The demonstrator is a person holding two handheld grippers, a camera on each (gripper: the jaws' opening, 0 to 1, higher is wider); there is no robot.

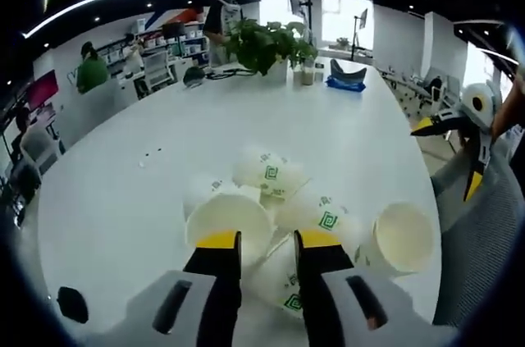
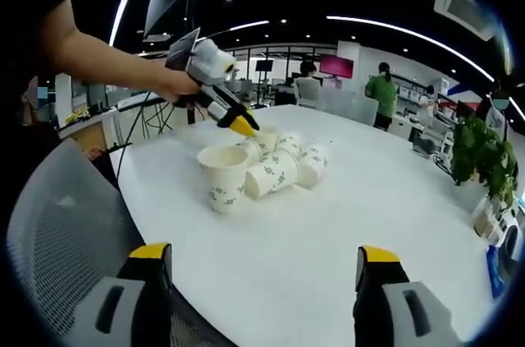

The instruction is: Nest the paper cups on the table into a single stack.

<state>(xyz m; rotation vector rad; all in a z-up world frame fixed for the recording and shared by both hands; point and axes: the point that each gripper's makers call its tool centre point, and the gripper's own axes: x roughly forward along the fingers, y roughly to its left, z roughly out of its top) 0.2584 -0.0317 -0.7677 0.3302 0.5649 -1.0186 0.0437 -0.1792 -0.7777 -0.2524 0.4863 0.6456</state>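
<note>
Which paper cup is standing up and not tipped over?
The cup at the near end of the pile, closest to the table edge. It stands upright with its mouth open to the top; the other cups lie on their sides.

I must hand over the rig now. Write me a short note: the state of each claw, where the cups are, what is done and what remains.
Left claw: jaws a little apart, holding nothing, low over the cup pile.
Right claw: wide open, empty, held back at the near table edge.
Paper cups: loose cluster on the white table. One cup stands upright with its mouth up; the others lie on their sides beside it.
Done: no nesting visible yet.
Left: pick up the cups one at a time and nest them into a single stack, perhaps starting in the upright cup.
</note>
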